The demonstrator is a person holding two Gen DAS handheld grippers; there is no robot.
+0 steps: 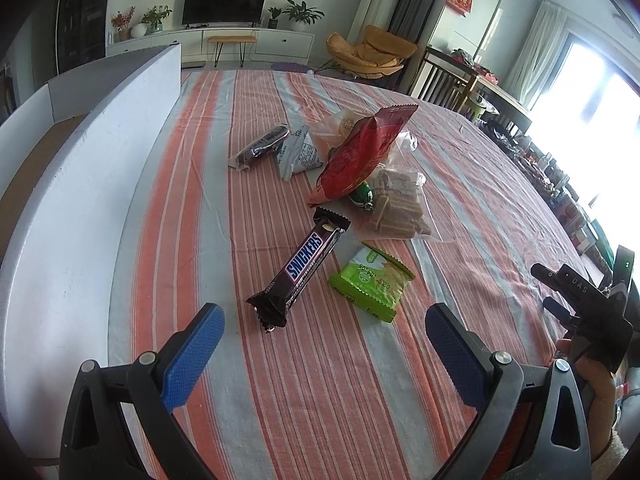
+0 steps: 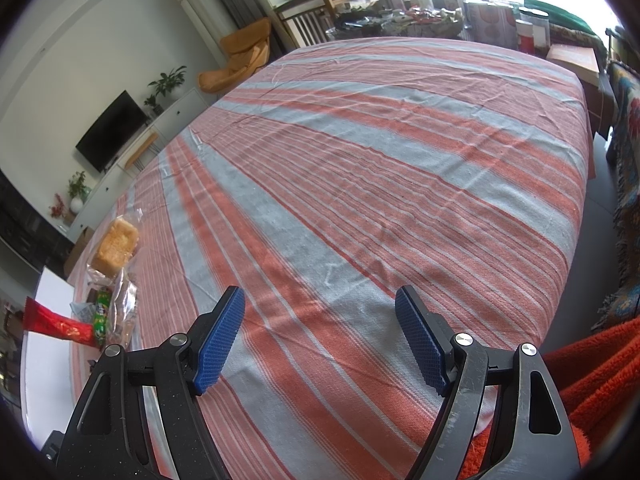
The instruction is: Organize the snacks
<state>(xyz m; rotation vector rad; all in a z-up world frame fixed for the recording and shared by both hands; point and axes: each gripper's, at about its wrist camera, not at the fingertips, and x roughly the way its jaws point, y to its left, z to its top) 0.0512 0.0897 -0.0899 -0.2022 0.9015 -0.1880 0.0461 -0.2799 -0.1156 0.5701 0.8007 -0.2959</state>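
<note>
In the left wrist view my left gripper point(image 1: 324, 320) is open and empty, just short of a brown Snickers bar point(image 1: 302, 270) lying on the striped cloth. Beside it lies a green snack packet point(image 1: 370, 282). Behind them are a red bag point(image 1: 360, 156), a clear bag of wafers point(image 1: 400, 208), a dark cookie pack point(image 1: 260, 148) and a white packet point(image 1: 298, 154). A white box point(image 1: 80, 200) stands at the left. My right gripper point(image 2: 320, 320) is open and empty over bare cloth; it also shows in the left wrist view point(image 1: 576, 292). The snack pile, with a bagged bread point(image 2: 116, 244), lies far left.
The table wears a red and grey striped cloth point(image 2: 360, 184). Its far edge is crowded with jars and dishes point(image 2: 440, 16). An orange-red blanket point(image 2: 592, 384) lies at the near right corner. Chairs and a TV stand are beyond the table.
</note>
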